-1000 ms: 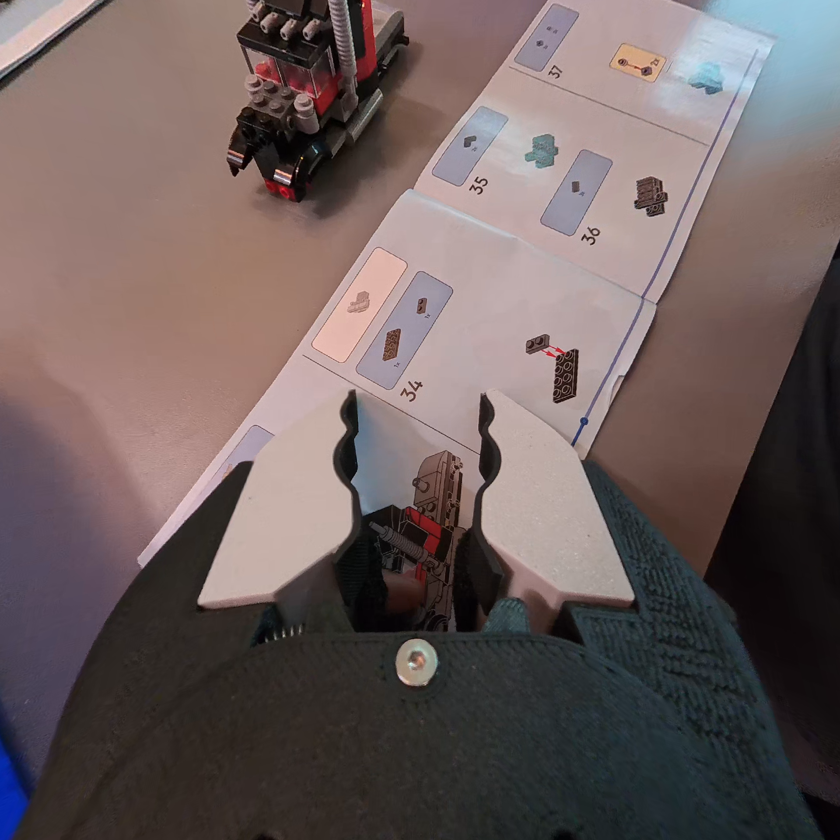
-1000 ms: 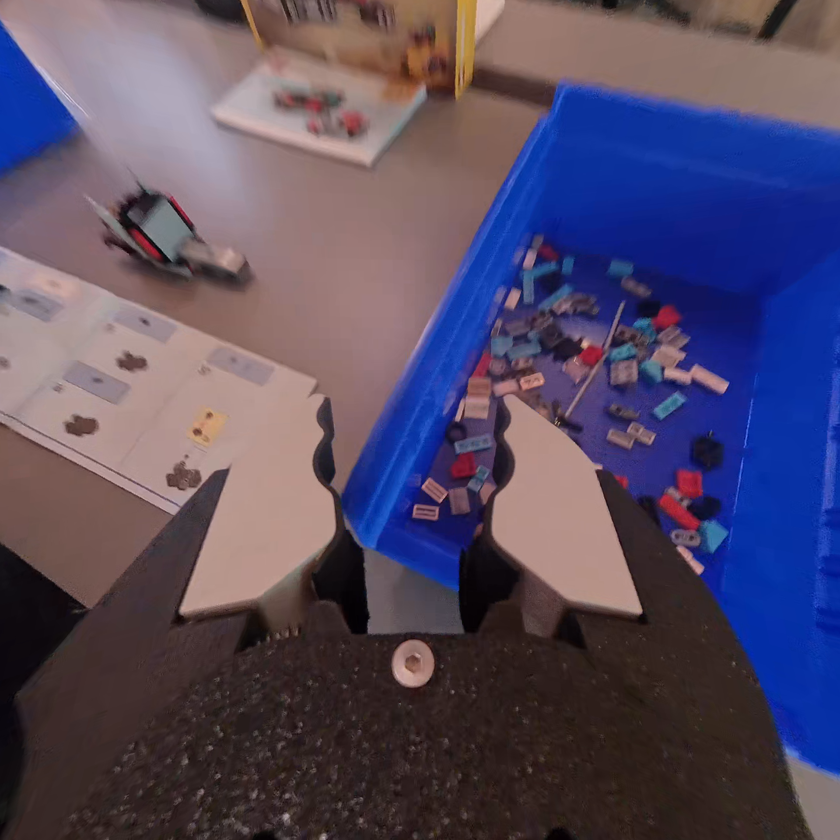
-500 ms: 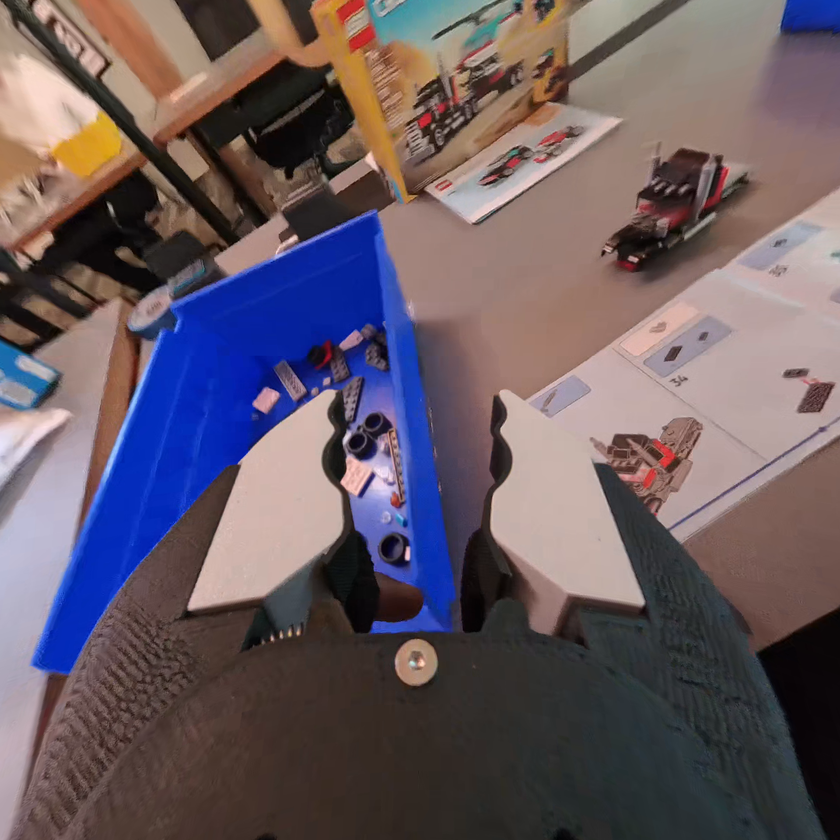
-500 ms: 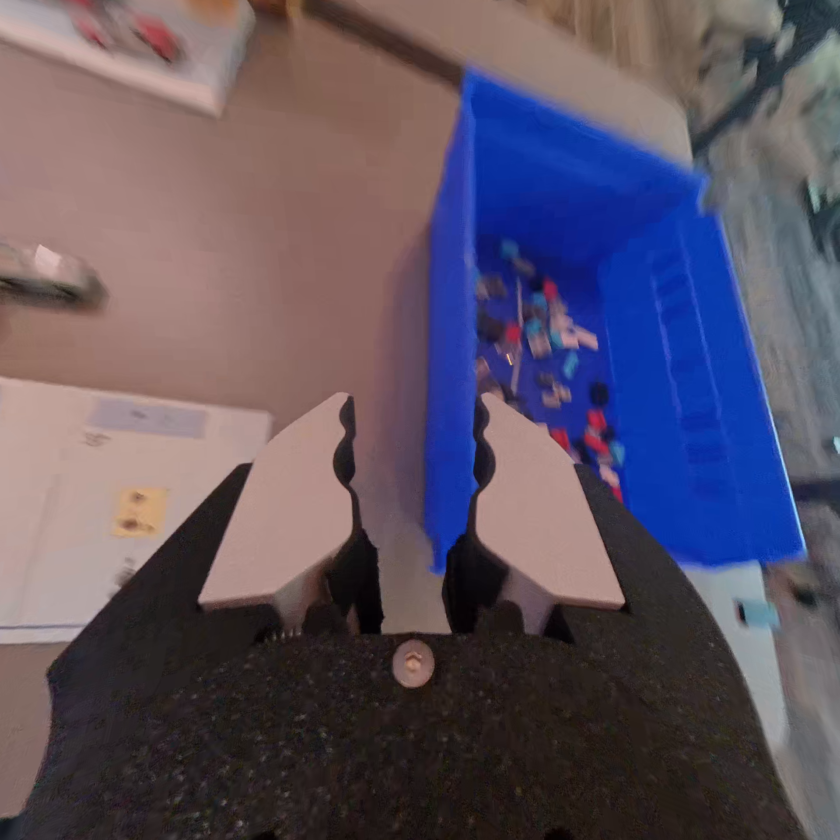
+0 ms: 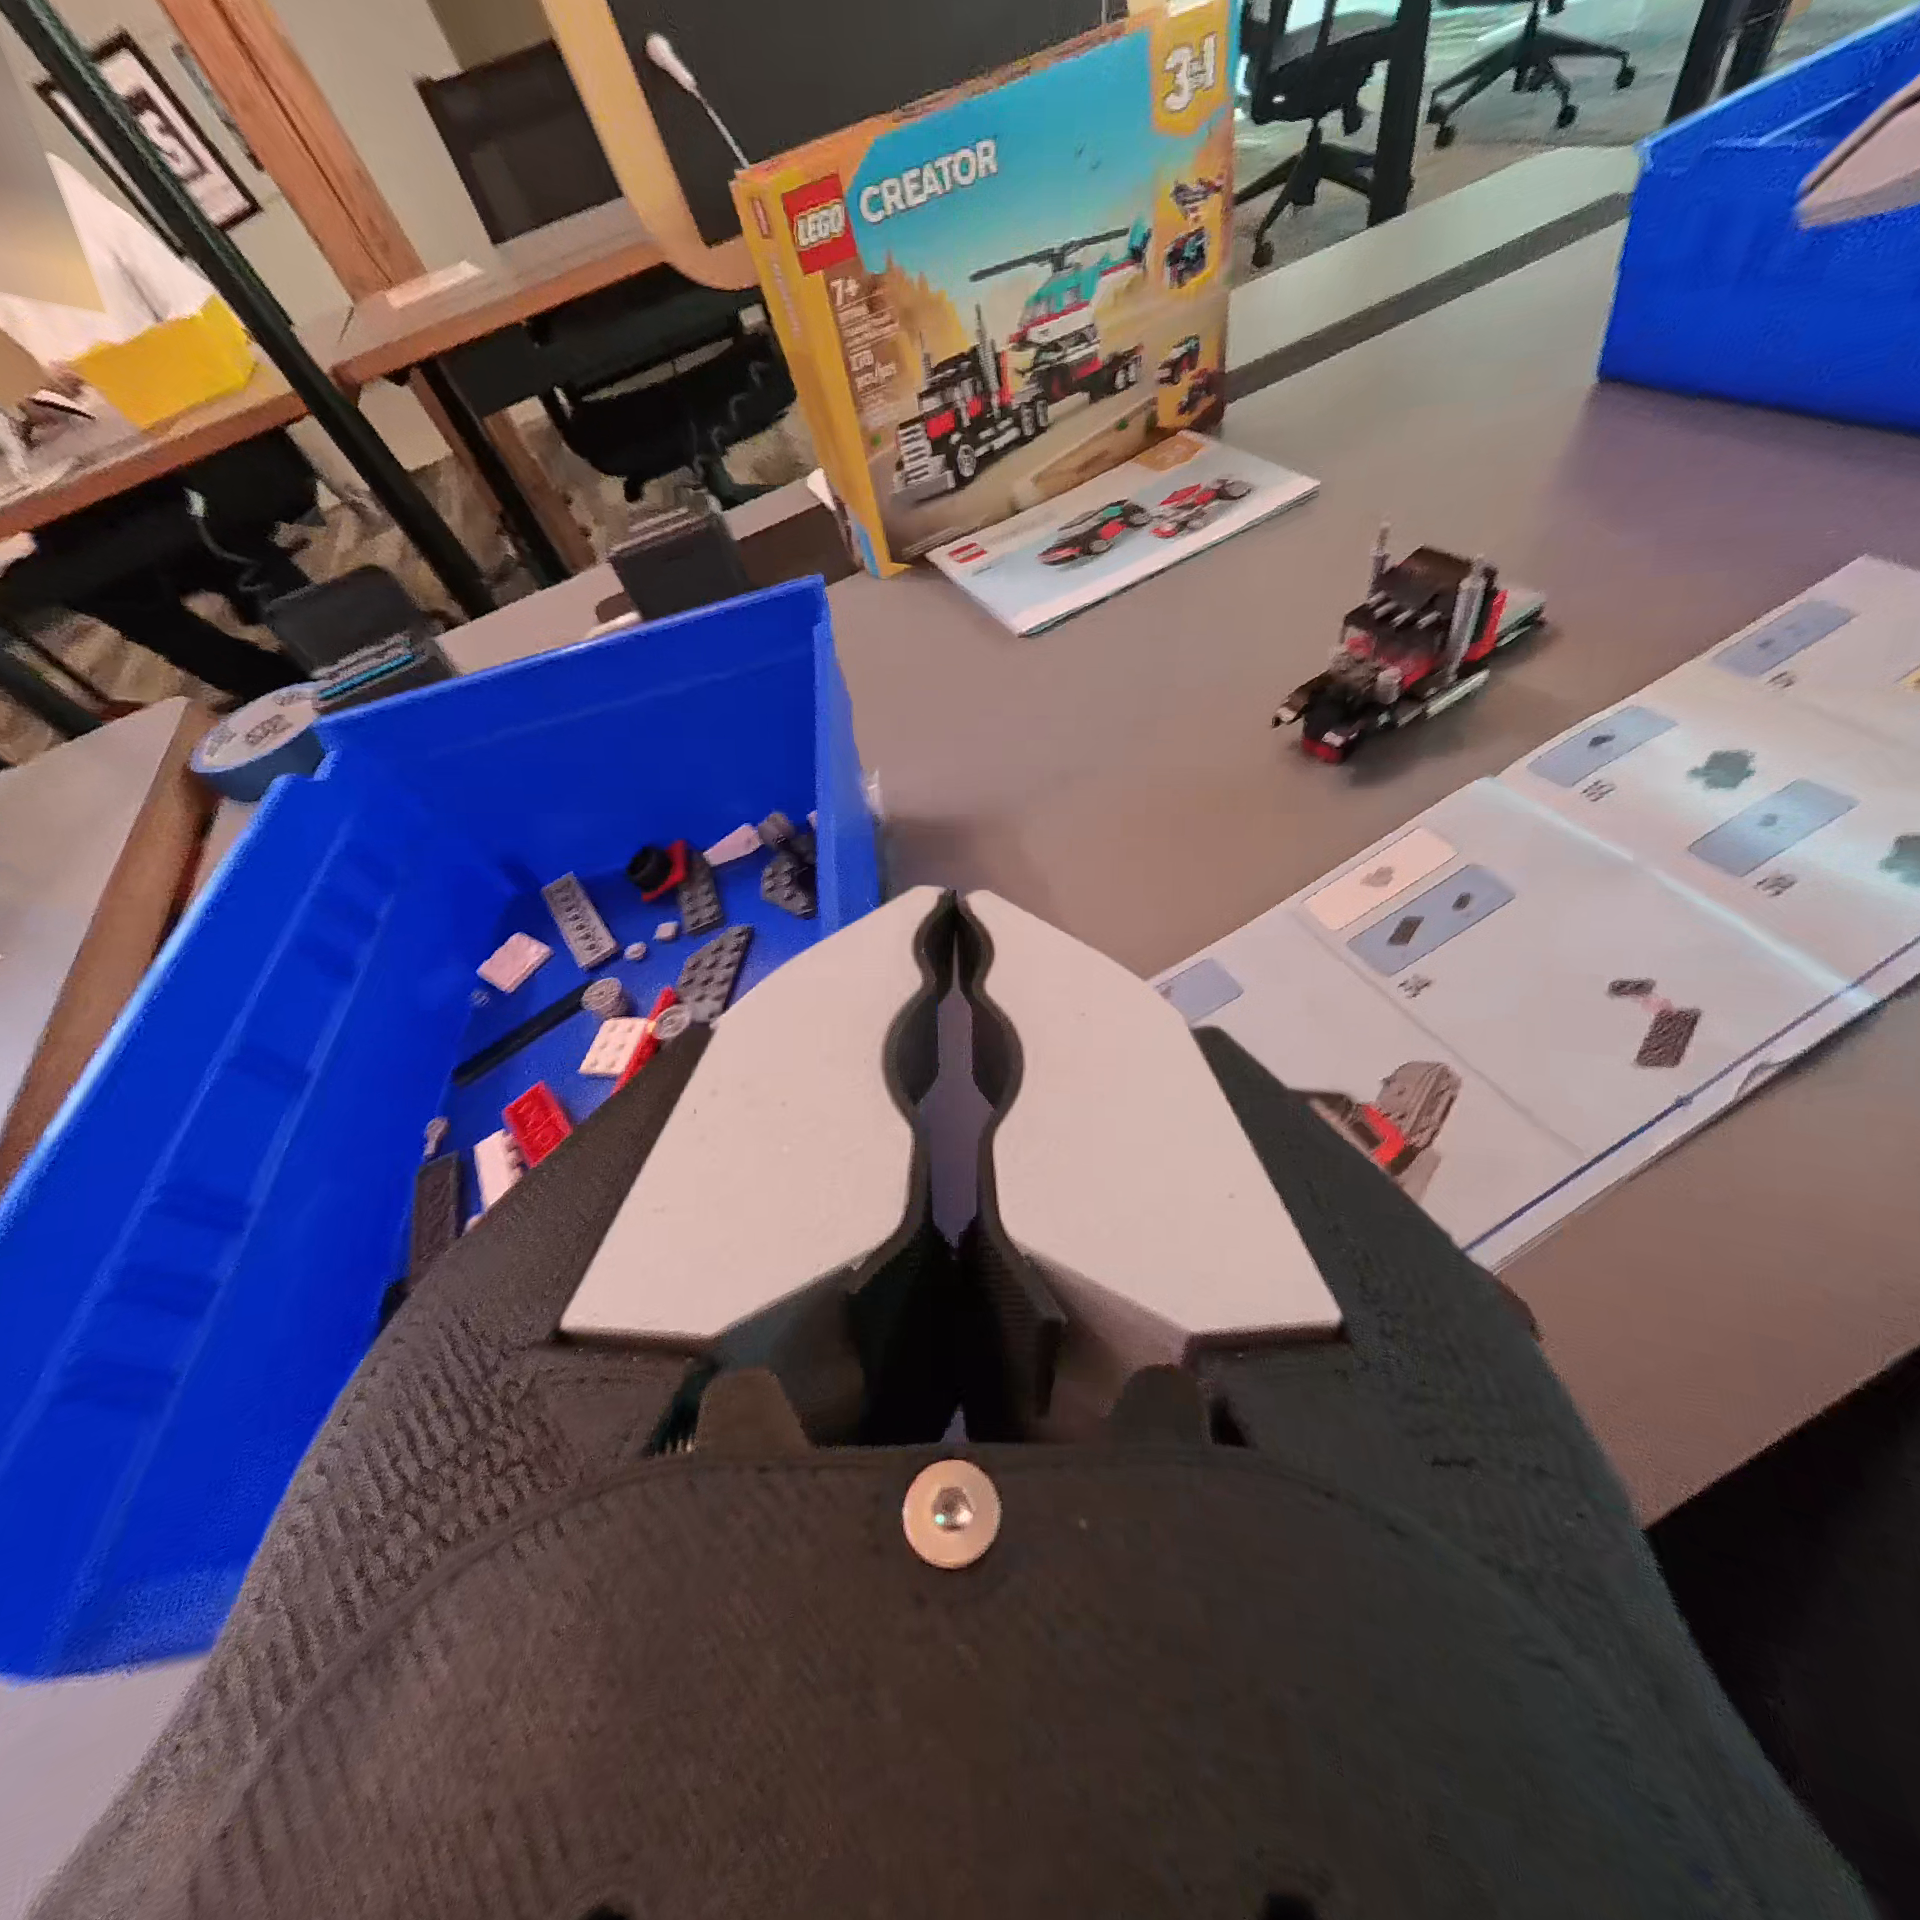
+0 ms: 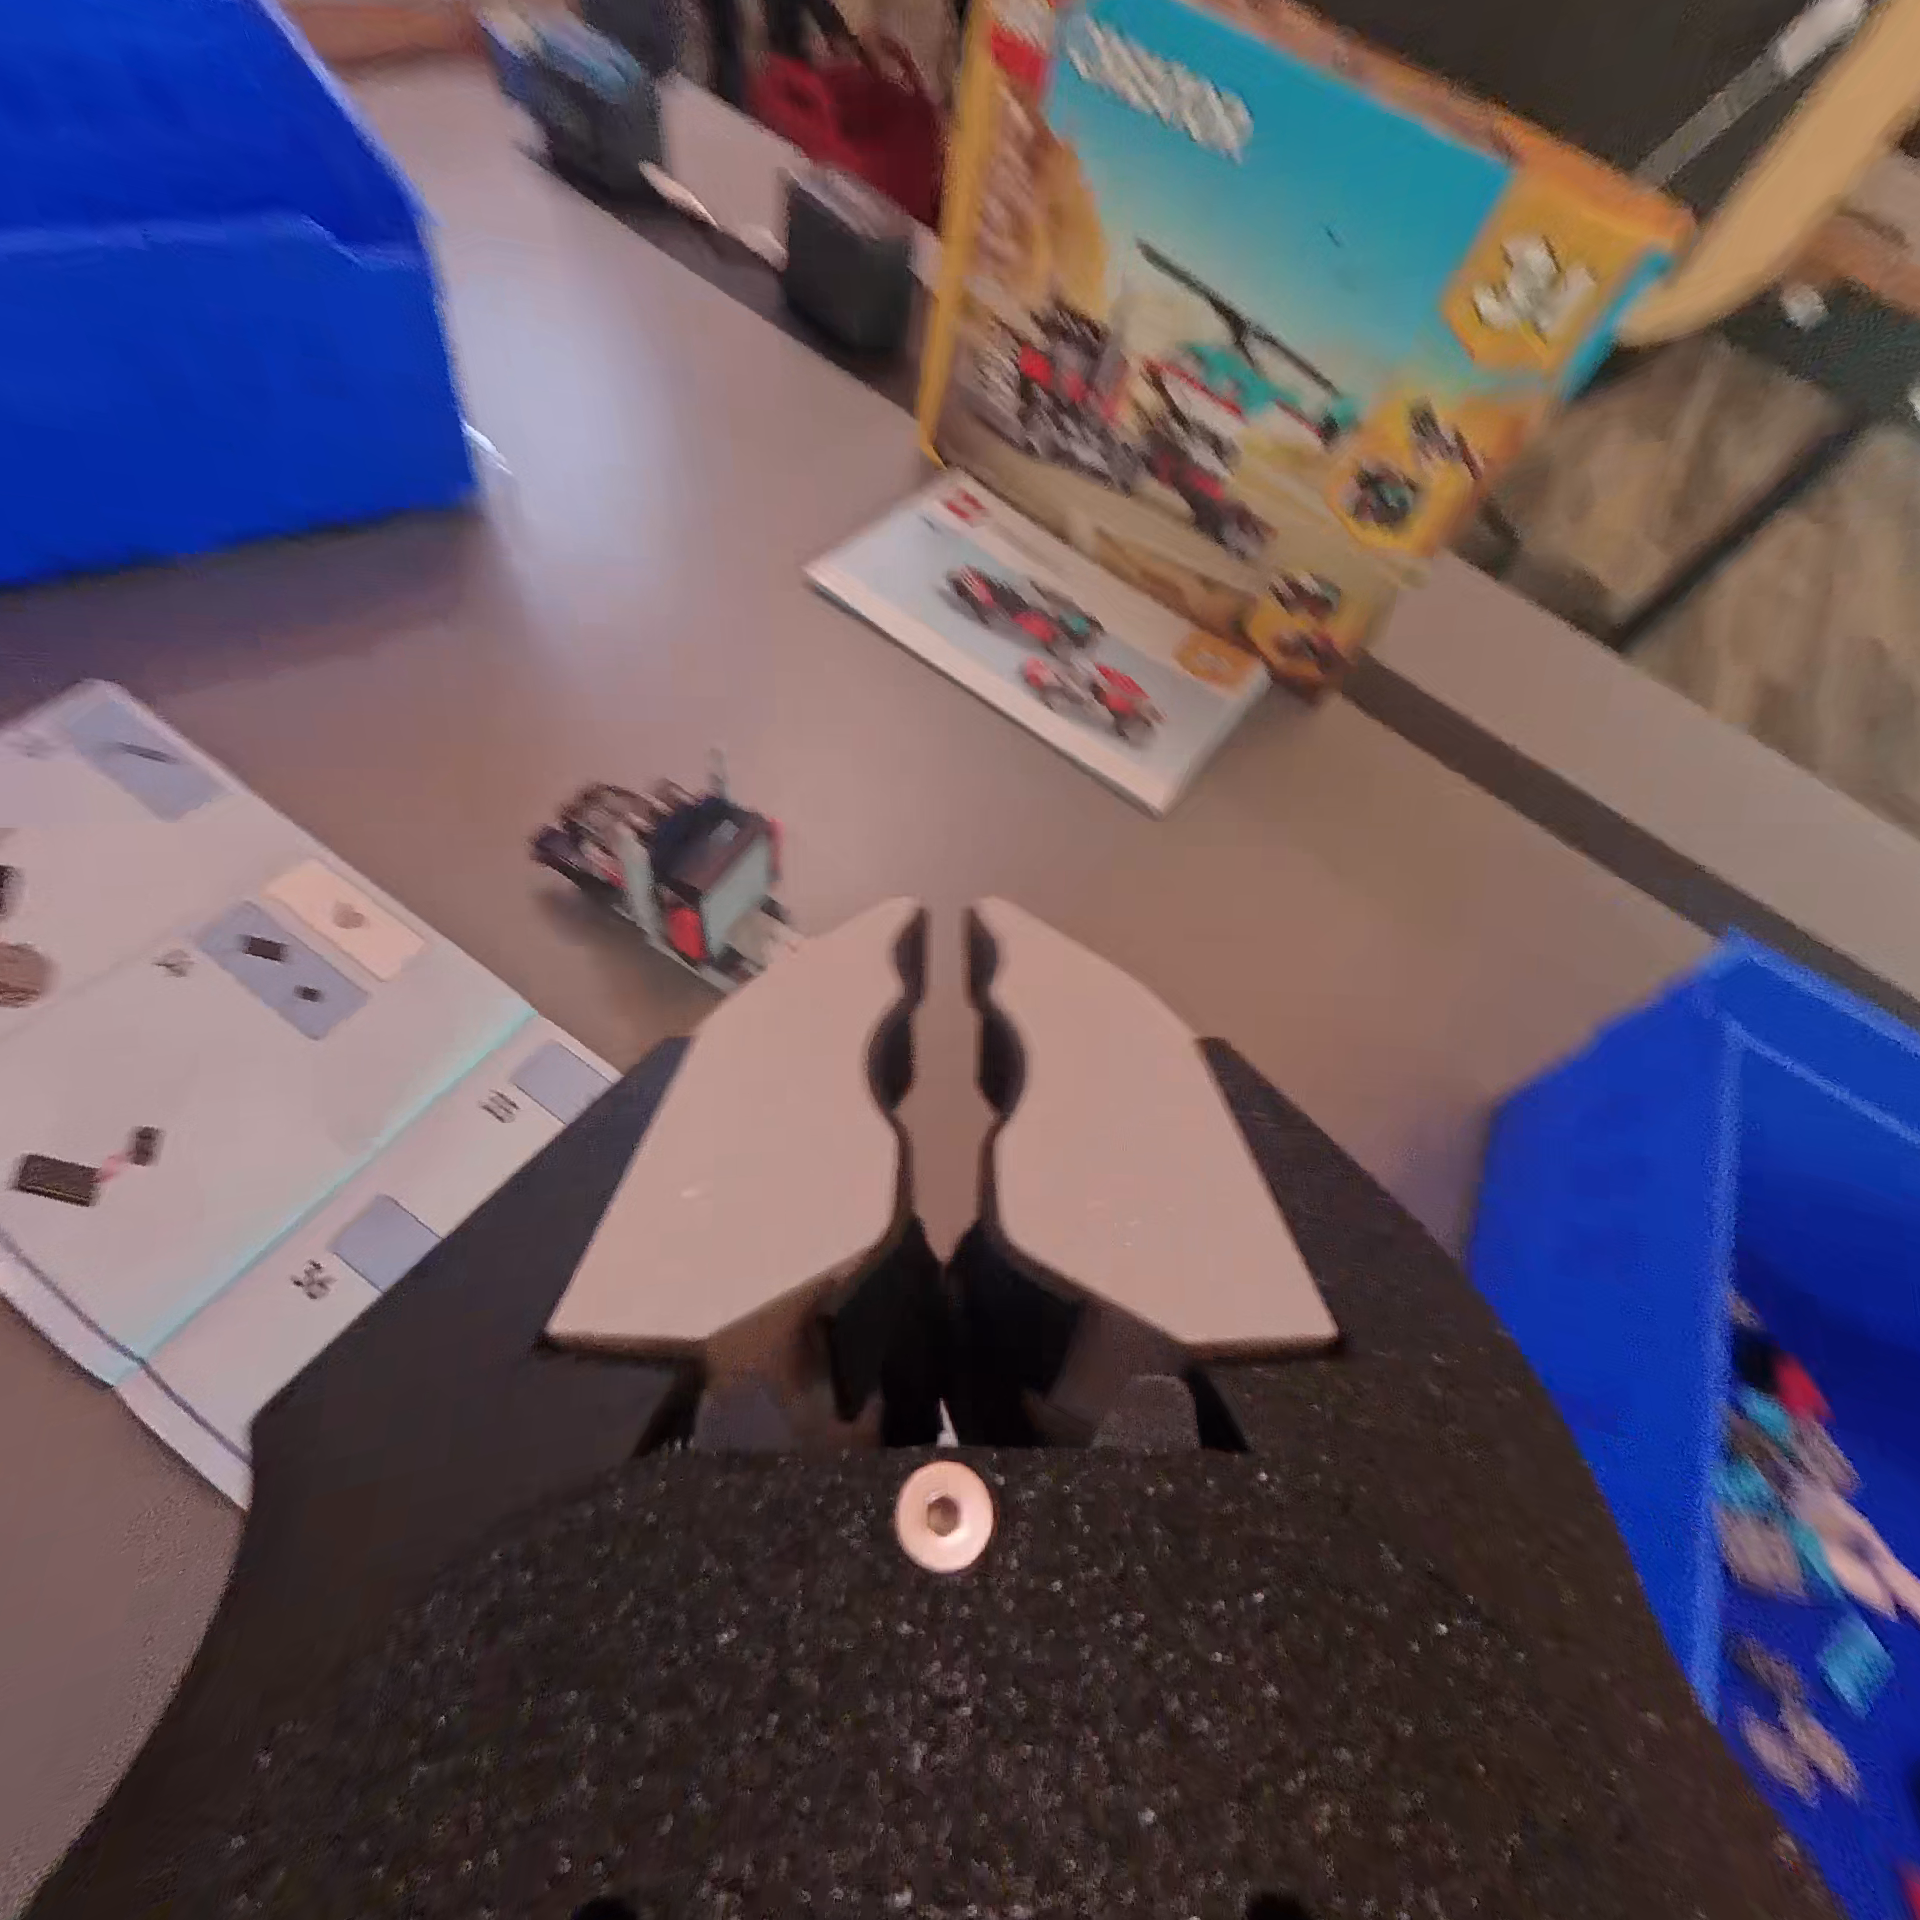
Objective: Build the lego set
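My left gripper [image 5: 951, 906] is shut, its fingertips touching with nothing between them. It hangs over the grey table by the right wall of a blue bin [image 5: 260, 1039] that holds loose grey, red and white bricks [image 5: 717, 966]. My right gripper [image 6: 945, 920] is open by only a narrow slit, with bare table showing through it and nothing in it. A small black and red toy truck [image 6: 675, 873] stands just ahead of it to the left. The truck also shows in the left wrist view [image 5: 1403, 655].
An open instruction booklet [image 5: 1558, 966] [image 6: 208, 1039] lies near the table's front edge. A toy box [image 5: 997, 312] [image 6: 1247, 312] stands at the back with a closed booklet [image 5: 1122, 530] before it. A second blue bin [image 6: 1621, 1299] of small bricks is on the right.
Both views have swung up and across the table. My left jaws went from wide open to shut on air. My right jaws narrowed from wide open to a slit.
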The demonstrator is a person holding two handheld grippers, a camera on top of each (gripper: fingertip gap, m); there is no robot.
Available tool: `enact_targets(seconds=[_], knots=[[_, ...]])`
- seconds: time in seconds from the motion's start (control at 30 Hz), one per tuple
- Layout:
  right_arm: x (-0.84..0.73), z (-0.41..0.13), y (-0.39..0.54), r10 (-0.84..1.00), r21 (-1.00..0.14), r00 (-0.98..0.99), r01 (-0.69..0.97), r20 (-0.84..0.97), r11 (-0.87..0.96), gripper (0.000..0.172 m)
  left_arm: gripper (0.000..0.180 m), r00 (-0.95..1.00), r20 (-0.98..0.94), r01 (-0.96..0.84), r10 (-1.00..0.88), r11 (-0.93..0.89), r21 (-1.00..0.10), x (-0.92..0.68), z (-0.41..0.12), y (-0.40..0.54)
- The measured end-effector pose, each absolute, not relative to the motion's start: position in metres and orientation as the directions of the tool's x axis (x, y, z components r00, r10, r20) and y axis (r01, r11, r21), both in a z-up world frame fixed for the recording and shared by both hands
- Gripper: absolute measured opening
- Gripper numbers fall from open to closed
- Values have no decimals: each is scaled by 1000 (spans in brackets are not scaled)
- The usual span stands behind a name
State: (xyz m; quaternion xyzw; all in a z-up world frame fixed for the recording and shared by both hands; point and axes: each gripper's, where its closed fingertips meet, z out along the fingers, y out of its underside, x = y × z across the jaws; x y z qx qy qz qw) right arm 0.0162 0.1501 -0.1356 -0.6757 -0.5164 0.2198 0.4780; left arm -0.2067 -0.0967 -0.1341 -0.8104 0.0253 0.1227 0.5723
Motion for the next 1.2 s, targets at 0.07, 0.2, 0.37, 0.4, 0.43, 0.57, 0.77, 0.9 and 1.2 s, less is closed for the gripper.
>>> enact_targets(seconds=[0.07,0.2,0.37,0.4,0.43,0.57,0.77,0.9,1.2], knots=[[2,-129,139,933,-909,304,413,194,54,1,1,975,-216,-187,46,-348,-919,-195,-131,-83],[-16,-118,113,958,-957,229,269,174,110,1,0,983,-171,-137,65,-353,-926,-192,-133,-45],[-21,-115,54,987,-981,150,192,60,30,1,1,994,-65,-25,84,-405,-914,-182,-146,-18],[-21,-115,41,990,-983,131,185,47,22,1,1,995,-64,-24,81,-419,-908,-177,-150,-18],[-21,-114,31,992,-984,124,175,39,17,1,1,994,-73,-32,77,-436,-899,-173,-154,-20],[-19,-111,-6,991,-985,113,167,67,48,2,1,991,-99,-46,95,-450,-892,-155,-160,-39],[8,-110,-17,941,-989,317,123,119,84,1,1,951,-195,-91,239,-388,-917,-154,-150,-78],[40,-124,11,862,-994,502,105,67,16,1,1,899,-205,-76,387,-323,-943,-163,-146,-112],[75,-200,21,753,-935,658,250,-28,-253,148,145,876,-68,103,477,-323,-941,-132,-187,-122]])
